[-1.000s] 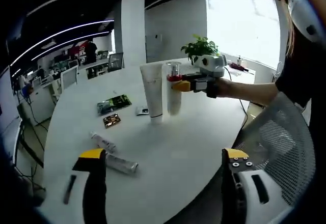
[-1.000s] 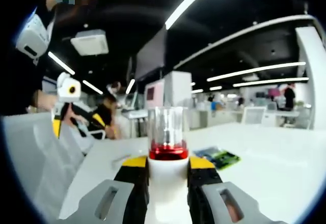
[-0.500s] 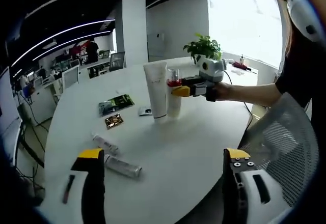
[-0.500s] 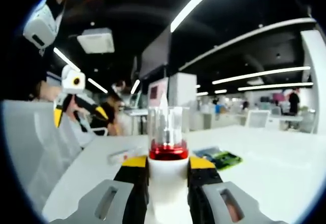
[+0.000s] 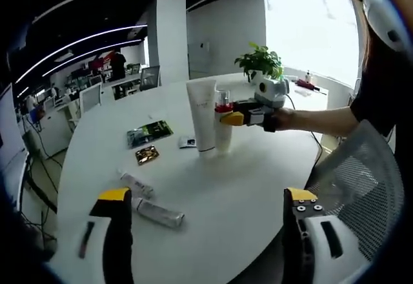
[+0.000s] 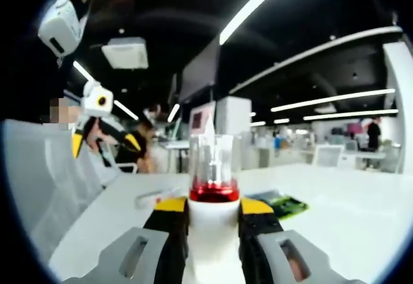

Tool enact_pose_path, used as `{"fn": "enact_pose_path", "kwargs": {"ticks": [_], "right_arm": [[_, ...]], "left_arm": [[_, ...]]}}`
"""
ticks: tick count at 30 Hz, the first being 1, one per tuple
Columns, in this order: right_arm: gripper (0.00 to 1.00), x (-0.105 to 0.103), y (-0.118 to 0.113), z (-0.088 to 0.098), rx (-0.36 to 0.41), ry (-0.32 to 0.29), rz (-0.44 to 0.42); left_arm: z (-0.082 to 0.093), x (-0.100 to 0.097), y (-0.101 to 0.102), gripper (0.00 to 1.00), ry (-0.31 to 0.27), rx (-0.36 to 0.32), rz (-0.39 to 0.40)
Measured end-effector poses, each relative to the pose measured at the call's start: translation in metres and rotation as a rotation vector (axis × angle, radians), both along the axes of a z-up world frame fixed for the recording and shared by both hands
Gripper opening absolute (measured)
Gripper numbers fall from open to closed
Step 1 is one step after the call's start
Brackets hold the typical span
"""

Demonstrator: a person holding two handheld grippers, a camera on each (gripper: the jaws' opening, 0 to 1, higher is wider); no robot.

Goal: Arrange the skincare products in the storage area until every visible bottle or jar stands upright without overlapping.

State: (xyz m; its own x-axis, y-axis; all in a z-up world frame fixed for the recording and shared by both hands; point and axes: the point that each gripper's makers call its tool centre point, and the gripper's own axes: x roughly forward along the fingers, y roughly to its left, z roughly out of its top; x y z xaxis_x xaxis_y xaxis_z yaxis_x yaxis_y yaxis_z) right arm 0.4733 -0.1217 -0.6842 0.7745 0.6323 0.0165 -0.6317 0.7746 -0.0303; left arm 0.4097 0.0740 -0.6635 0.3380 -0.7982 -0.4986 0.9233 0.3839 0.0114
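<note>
Since 1 s ago the right gripper (image 5: 231,117) w/ its bottle has shifted a bit rightward in the left gripper view, and the bottle now stands just beside the tall white upright tube (image 5: 204,115); the left gripper view itself drifted only slightly.

Right gripper: jaws closed tight on the white bottle with red collar and clear cap (image 6: 212,197), yellow-tipped fingers (image 6: 170,205) pressing both sides of the white body just below the red ring. Bottle upright, bottom at or near the white round table (image 5: 219,187); contact w/ tabletop can't be told.

Left gripper (image 5: 206,203): jaws wide apart, nothing between them, hovering over the near edge of the table.

On the table nearer the left gripper: two small white tubes lying flat (image 5: 150,200), close together. Further back: a green printed packet (image 5: 149,133), a small dark brown sachet (image 5: 147,155), a small white sachet (image 5: 188,143), all flat. A green potted plant (image 5: 259,62) sits at the far side. A grey mesh chair back (image 5: 361,187) is at right.
</note>
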Motion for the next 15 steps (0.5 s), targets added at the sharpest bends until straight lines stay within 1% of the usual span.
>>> {"fn": "enact_pose_path", "kwargs": {"ticks": [5,7,8,9,13,15], "right_arm": [[0.23,0.000,0.001,0.002,-0.016,0.014,0.007],[0.23,0.000,0.000,0.018,0.056,-0.023,0.009],[0.24,0.000,-0.001,0.020,0.048,-0.026,0.011],[0.25,0.001,-0.001,0.017,0.020,-0.003,0.005],[0.25,0.000,-0.001,0.015,0.036,0.035,-0.006],[0.27,-0.002,-0.001,0.015,0.025,0.051,-0.017]], "left_arm": [[0.002,0.001,0.000,0.91,0.009,-0.002,0.001],[0.003,0.002,0.000,0.92,0.009,0.001,-0.004],[0.004,0.003,0.000,0.92,0.010,0.001,-0.005],[0.005,0.003,0.000,0.92,0.010,0.001,-0.004],[0.014,0.005,-0.002,0.91,0.011,-0.007,-0.001],[0.018,0.004,-0.003,0.92,0.011,-0.010,-0.007]]}}
